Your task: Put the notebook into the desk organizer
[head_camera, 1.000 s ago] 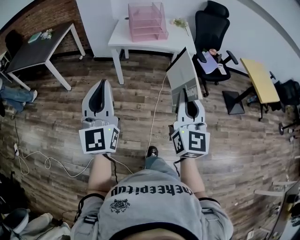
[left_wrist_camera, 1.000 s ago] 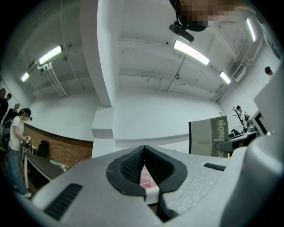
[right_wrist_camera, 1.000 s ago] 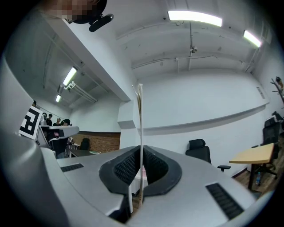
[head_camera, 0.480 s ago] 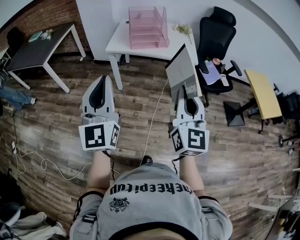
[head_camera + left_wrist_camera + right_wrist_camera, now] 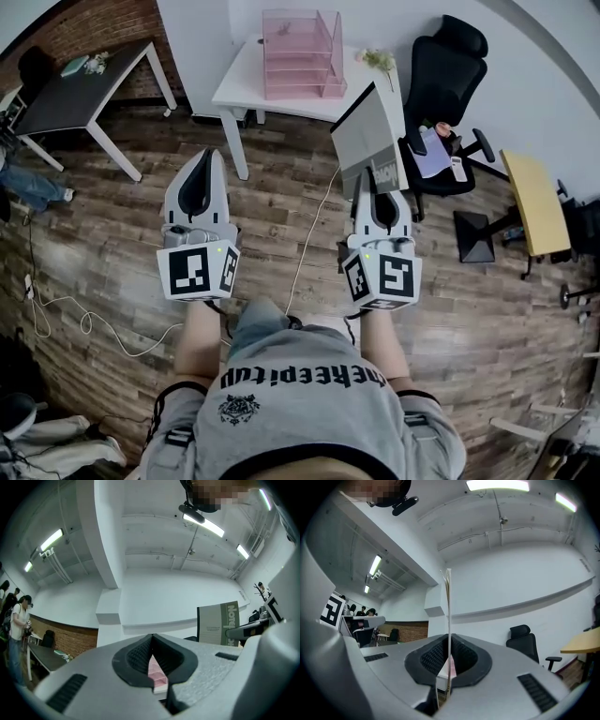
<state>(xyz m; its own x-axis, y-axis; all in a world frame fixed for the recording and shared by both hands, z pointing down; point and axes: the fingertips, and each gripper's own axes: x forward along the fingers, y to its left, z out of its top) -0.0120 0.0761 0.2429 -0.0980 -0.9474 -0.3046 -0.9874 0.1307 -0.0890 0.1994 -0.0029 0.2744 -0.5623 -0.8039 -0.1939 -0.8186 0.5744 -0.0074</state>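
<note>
The notebook, grey-covered, stands on edge in my right gripper, which is shut on its lower edge. In the right gripper view it shows as a thin upright edge between the pads. My left gripper is held level beside it, shut and with nothing in it. The pink desk organizer, with stacked trays, stands on the white table ahead of both grippers, well apart from them. A sliver of the organizer shows below the left pads, and the notebook is at the right there.
A black office chair stands right of the white table, with a yellow-topped table further right. A dark table is at the far left. A white cable runs across the wooden floor. People stand at the left.
Both grippers and the person have moved forward over the floor towards the white table. The notebook stays gripped in the right gripper.
</note>
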